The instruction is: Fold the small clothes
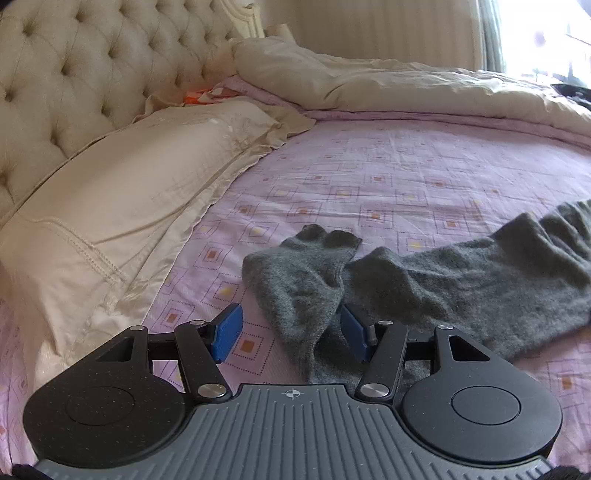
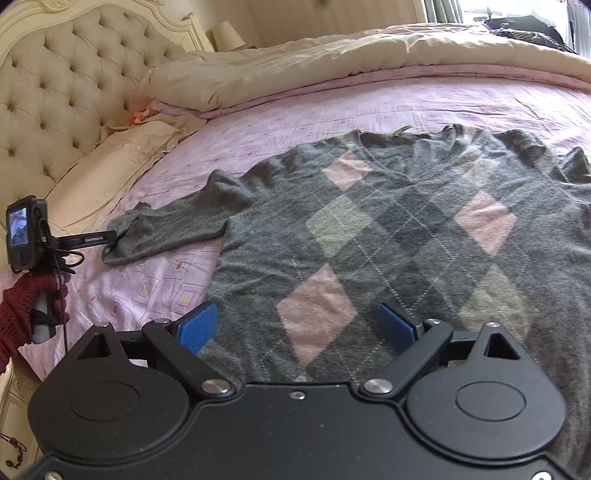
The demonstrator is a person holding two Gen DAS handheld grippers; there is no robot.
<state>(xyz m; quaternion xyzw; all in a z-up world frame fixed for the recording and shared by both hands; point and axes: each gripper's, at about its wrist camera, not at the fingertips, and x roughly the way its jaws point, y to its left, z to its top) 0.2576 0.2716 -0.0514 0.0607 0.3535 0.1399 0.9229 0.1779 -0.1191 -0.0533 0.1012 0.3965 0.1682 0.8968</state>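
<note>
A grey argyle sweater (image 2: 369, 221) with pink and pale diamonds lies flat, front up, on the pink patterned sheet (image 2: 295, 107). Its left sleeve (image 1: 461, 280) stretches out sideways, and the cuff end (image 1: 295, 273) is folded over and crumpled. My left gripper (image 1: 291, 334) is open and low over that cuff, with the cloth lying between its blue pads (image 1: 229, 332). From the right wrist view, the left gripper (image 2: 110, 236) shows at the sleeve's tip, held by a hand in a dark red glove (image 2: 22, 306). My right gripper (image 2: 297, 326) stands open over the sweater's lower body, holding nothing.
A cream pillow (image 1: 129, 203) lies against the tufted headboard (image 1: 55, 74) to the left of the sleeve. A bunched cream duvet (image 1: 369, 85) runs along the far side of the bed. Dark clothes (image 2: 528, 31) sit on it at the far right.
</note>
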